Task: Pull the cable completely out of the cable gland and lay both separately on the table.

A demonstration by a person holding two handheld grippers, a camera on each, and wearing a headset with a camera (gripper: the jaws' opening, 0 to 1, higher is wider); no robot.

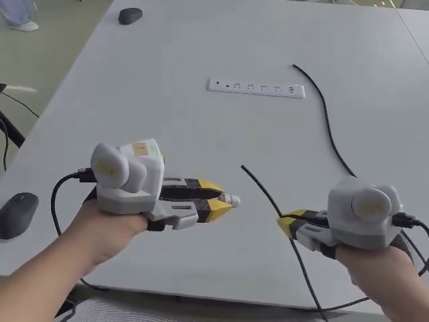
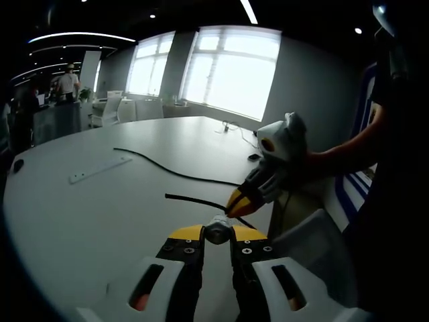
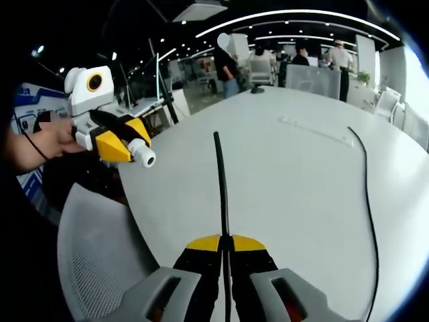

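Observation:
My left gripper (image 1: 223,200) is shut on a small white cable gland (image 1: 232,200), which sticks out past its yellow jaw tips above the table; the gland (image 2: 217,230) faces me in the left gripper view. My right gripper (image 1: 285,223) is shut on a thin black cable (image 1: 263,190). The cable's free end points up and away from the jaws and stands apart from the gland. In the right gripper view the cable (image 3: 220,181) runs straight out from the closed jaws, with the left gripper and its gland (image 3: 145,157) off to the left. The cable's tail hangs past the table's near edge.
A white power strip (image 1: 256,88) lies mid-table, and its black cord (image 1: 326,121) curves toward the right gripper. One dark mouse (image 1: 130,15) sits at the far end, another (image 1: 17,213) at the near left edge. A mesh chair (image 3: 100,268) stands below the table edge.

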